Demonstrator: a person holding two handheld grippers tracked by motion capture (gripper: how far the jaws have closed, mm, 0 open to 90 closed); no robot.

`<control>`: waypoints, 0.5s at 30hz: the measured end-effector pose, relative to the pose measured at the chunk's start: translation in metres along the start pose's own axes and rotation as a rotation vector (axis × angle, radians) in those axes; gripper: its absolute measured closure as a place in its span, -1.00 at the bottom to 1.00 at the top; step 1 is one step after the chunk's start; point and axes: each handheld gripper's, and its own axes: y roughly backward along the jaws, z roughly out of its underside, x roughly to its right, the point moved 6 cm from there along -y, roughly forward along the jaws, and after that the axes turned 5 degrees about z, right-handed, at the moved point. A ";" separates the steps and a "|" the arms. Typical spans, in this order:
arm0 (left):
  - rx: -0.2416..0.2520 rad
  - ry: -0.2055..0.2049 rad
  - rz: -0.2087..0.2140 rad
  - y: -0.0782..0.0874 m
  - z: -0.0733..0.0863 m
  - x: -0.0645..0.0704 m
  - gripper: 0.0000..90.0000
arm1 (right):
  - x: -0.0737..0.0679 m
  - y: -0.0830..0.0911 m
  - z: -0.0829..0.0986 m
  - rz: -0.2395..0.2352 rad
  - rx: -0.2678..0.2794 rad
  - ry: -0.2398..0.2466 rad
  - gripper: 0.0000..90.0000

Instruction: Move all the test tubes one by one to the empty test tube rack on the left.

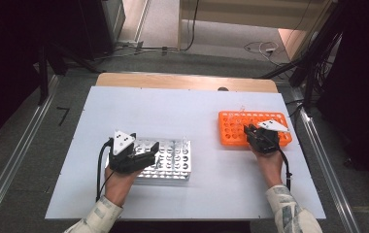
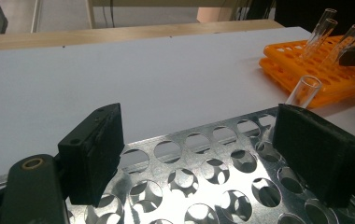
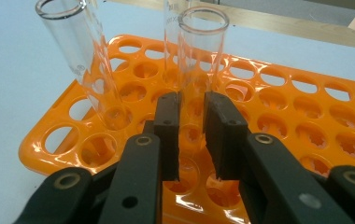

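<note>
The right gripper has its two black jaws squeezed on a glass tube. The tube stands in the orange rack, straight up, open mouth on top, long way going up-down. The jaws grab it low, near the rack top, w/ the tube right between them. Just to the left of that gripper another tube stands in the rack, leaning a bit to the left, close but not touching the jaws. Right of the gripper the rack holes are bare, so there's room on that side. Above the held tube nothing is in the way. In the high view the right gripper sits at the near edge of the orange rack.

The left gripper has its jaws spread wide apart, holding nothing. It hangs over the metal rack, a shiny plate full of round holes. One tube stands in that rack at its far edge, just past the gripper's right jaw, tipped to the right. Past the metal rack the white table is bare, lots of room. In the high view the left gripper is over the left part of the metal rack, and the 2 racks are well apart.
</note>
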 end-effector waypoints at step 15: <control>-0.008 -0.006 -0.002 -0.001 0.001 0.000 -0.66 | 0.001 0.023 -0.022 -0.026 0.073 -0.028 0.63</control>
